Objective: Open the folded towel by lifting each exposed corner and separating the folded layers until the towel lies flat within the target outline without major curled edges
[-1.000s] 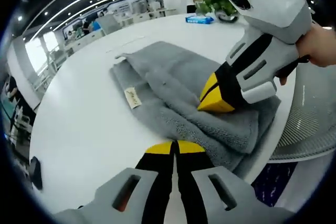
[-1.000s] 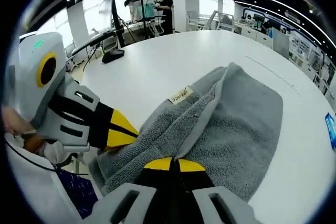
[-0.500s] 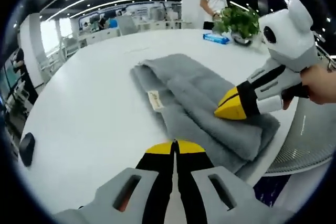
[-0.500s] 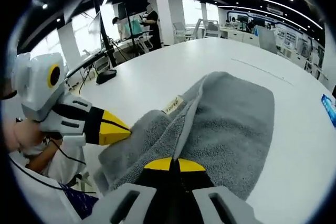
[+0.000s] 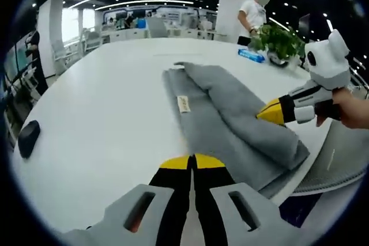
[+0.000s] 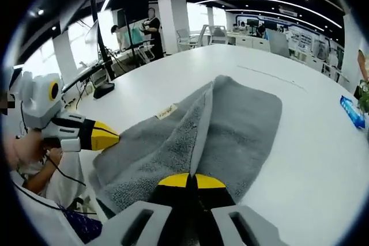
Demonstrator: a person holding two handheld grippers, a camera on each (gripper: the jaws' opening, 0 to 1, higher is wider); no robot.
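A grey folded towel (image 5: 230,119) lies on a round white bench (image 5: 104,102), close to the bench's near edge. In the left gripper view, my left claw (image 5: 192,161) rises from 6 o'clock with its yellow-tipped jaws pressed together and nothing between them. It sits just short of the towel's near edge. The towel stretches from the centre toward 1 o'clock, with a small white label (image 5: 183,103) on its lower layer. An upper layer is folded over the right half.

My right claw (image 5: 271,112) comes in from 3 o'clock in this view, held by my hand (image 5: 351,110). Its yellow tip touches the towel's upper layer at the right edge. From this side its jaws look closed.

In the right gripper view, my right claw (image 6: 192,180) rises from 6 o'clock. Its jaws are clamped on a raised ridge of the towel (image 6: 196,131), which runs away from the tip toward 12 o'clock. The left claw (image 6: 106,136) shows at 9 o'clock, its tip at the towel's edge.

A blue packet (image 5: 252,55) and a green plant (image 5: 281,40) sit at the bench's far side, toward 1 o'clock in the left gripper view. A dark object (image 5: 27,137) rests at 9 o'clock. People stand in the background of the large, brightly lit room.
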